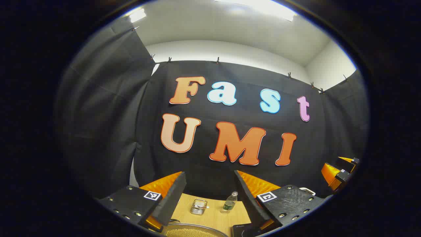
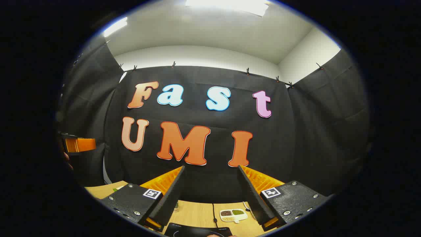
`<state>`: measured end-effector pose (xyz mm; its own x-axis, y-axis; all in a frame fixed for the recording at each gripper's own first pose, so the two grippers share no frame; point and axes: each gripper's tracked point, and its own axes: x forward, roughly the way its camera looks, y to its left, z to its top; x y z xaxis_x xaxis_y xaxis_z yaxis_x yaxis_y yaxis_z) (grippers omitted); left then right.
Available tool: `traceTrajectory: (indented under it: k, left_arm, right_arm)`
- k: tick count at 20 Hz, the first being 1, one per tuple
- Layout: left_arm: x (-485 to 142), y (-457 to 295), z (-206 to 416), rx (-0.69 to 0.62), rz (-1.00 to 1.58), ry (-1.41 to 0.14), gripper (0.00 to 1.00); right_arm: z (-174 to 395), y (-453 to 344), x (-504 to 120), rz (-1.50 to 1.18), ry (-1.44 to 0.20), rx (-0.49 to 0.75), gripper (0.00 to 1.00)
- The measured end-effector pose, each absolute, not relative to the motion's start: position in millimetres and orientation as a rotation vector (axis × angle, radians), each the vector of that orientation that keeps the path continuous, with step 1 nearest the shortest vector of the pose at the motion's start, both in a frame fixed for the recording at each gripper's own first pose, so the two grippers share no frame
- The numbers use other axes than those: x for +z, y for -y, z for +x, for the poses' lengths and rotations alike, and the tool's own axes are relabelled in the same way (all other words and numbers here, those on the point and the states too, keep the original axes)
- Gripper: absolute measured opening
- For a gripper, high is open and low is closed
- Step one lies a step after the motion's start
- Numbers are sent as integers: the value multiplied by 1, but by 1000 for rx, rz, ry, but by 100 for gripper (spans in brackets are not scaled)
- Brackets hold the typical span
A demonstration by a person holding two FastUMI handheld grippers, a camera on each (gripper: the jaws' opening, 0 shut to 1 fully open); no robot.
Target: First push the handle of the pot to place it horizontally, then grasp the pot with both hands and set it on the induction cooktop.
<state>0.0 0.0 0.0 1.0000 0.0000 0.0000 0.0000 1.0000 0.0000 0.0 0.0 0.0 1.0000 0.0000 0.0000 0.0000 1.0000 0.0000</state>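
Left gripper view
- Claw state: your left claw (image 1: 210, 194) stands with fingers spread wide, clamped on nothing, held high and aimed at the booth wall.
- Pot: the pot (image 1: 194, 230) sits on the surface (image 1: 213, 214) right under the claw at the bottom edge; you see only its rim and a grainy fill. Handle not discernible.
- Cooktop: the dark corner of the induction cooktop (image 1: 241, 230) lies just beside the pot, to its right.
- Bystanders: a small metal box (image 1: 198, 207) and a bottle (image 1: 230, 201) stand farther back, apart from the pot.
- Other claw: the right claw (image 1: 338, 171) shows at the right edge.

Right gripper view
- Claw state: right claw (image 2: 210, 194) fingers also wide apart, empty, raised.
- Cooktop: its dark edge (image 2: 197, 230) lies below the fingers.
- Bystanders: a divided dish (image 2: 233, 214) of grains rests behind; a cable runs nearby.

Step in hand
- Judgement: handle push not begun. Tilt down until you see the handle, then push low and slowly with one finger so the fill stays put.
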Motion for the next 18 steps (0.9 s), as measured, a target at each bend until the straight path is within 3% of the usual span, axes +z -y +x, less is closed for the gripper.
traceTrajectory:
  k: [7, 14, 16, 18]
  left_arm:
    - [10, 45, -10, -24, 36, 29, 87]
    - [16, 45, -19, -12, 52, 35, 92]
    - [18, 43, -20, -12, 59, 36, 87]
    - [19, 39, -22, -6, 73, 34, 90]
  right_arm:
    - [-1, 32, -2, 26, 6, 0, 95]
    - [-5, 37, -5, 30, -1, 8, 95]
    - [-6, 36, -5, 30, -4, 7, 95]
    - [-7, 35, -5, 31, -5, 7, 95]
